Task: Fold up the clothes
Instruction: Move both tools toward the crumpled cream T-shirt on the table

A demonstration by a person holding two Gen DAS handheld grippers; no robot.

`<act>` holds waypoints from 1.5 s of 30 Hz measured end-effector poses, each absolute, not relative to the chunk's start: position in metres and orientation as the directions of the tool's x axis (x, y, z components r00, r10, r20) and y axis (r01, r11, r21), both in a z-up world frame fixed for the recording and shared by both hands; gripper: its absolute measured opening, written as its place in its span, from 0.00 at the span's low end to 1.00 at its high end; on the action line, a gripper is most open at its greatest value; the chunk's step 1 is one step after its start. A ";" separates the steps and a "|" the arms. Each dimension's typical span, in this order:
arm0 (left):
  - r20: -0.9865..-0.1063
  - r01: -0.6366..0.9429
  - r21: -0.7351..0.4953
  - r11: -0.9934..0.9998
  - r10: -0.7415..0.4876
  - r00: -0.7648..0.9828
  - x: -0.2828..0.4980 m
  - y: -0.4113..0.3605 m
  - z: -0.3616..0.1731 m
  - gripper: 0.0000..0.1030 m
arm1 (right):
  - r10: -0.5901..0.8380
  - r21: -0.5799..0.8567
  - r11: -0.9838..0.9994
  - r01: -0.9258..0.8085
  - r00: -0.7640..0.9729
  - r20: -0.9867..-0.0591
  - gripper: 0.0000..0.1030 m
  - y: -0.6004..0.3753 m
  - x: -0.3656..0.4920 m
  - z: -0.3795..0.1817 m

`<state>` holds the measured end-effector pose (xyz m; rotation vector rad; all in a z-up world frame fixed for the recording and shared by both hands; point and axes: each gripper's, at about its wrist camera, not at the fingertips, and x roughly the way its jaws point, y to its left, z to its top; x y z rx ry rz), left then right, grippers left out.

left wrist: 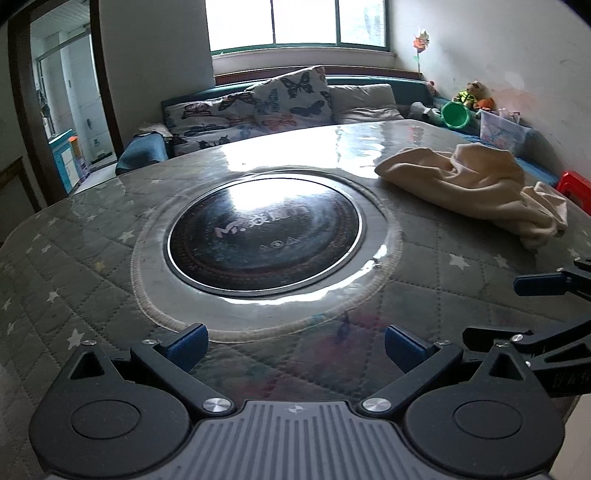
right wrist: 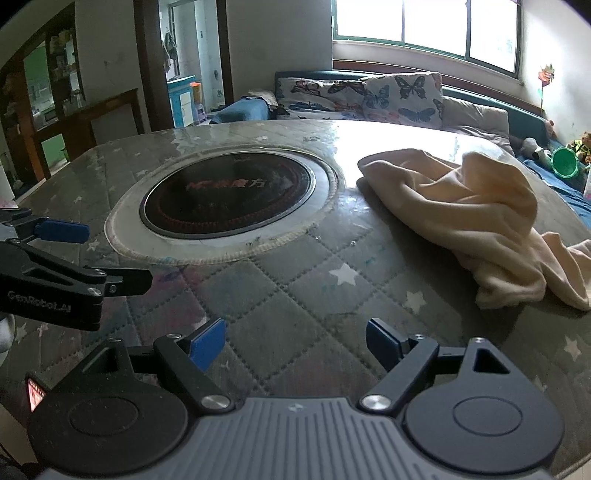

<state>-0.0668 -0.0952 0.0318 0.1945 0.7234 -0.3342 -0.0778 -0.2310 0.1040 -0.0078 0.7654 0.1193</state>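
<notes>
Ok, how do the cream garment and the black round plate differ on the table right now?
The cream garment lies crumpled in a raised heap; the black round plate sits flat, set into the table. The garment is soft and matte, the plate glossy and printed. The garment lies toward the right side, the plate near the centre. Both are untouched: left gripper and right gripper are open and empty.

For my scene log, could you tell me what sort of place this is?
Most likely a home living room: a sofa with butterfly cushions stands under a window, and a quilt-covered table with a built-in round hotplate holds a crumpled cream garment.
</notes>
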 end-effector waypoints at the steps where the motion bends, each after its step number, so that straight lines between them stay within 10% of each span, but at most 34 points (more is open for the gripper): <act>1: -0.677 0.370 0.058 0.927 -0.236 0.698 -0.068 -0.097 0.032 1.00 | 0.103 0.036 0.993 -0.108 0.714 -0.692 0.86 -0.232 -0.080 0.105; 45: -0.710 0.480 0.058 0.875 -0.302 0.636 -0.029 -0.150 0.053 1.00 | -0.040 -0.019 0.999 0.036 0.745 -0.666 0.89 -0.282 -0.069 0.137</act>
